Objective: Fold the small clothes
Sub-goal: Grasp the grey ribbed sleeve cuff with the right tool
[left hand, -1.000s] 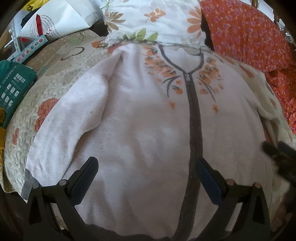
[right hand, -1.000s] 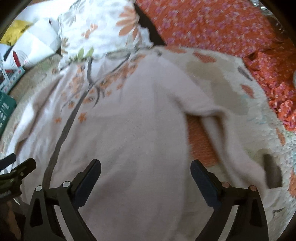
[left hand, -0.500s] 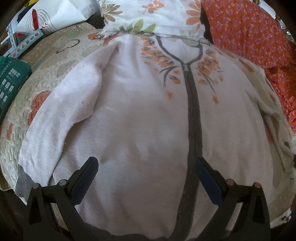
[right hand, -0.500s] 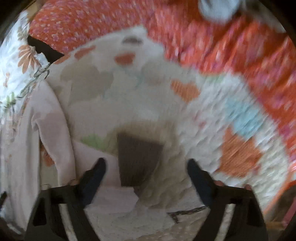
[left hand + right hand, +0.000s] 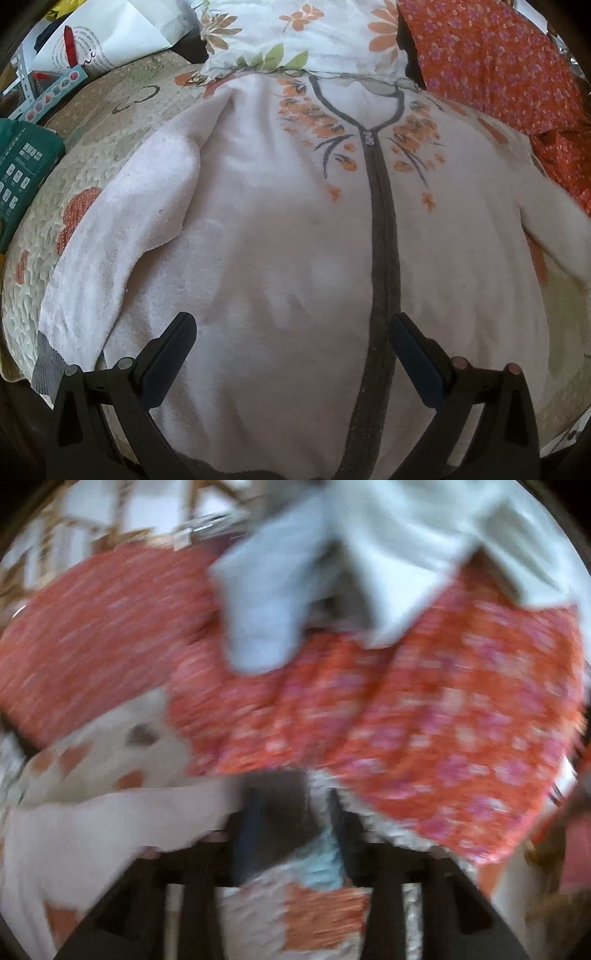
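A pale pink zip-up fleece jacket (image 5: 280, 229) with a dark zipper band and orange flower print lies flat, front up, on a quilted bed cover (image 5: 92, 155). My left gripper (image 5: 291, 354) is open above its lower hem, holding nothing. In the blurred right wrist view, my right gripper (image 5: 291, 823) has its jaws close together around the dark grey cuff (image 5: 280, 805) of the jacket's right sleeve (image 5: 110, 823), lifted off the quilt.
A floral pillow (image 5: 303, 33) lies beyond the collar. Orange flowered fabric (image 5: 491, 62) lies at the right and fills the right wrist view (image 5: 443, 720). A green box (image 5: 22, 173) and a white bag (image 5: 110, 33) sit at left. A pale grey cloth (image 5: 277, 602) lies farther back.
My right gripper moved right off the jacket body to the sleeve cuff and closed on it, lifting it. The left gripper has stayed open over the hem.
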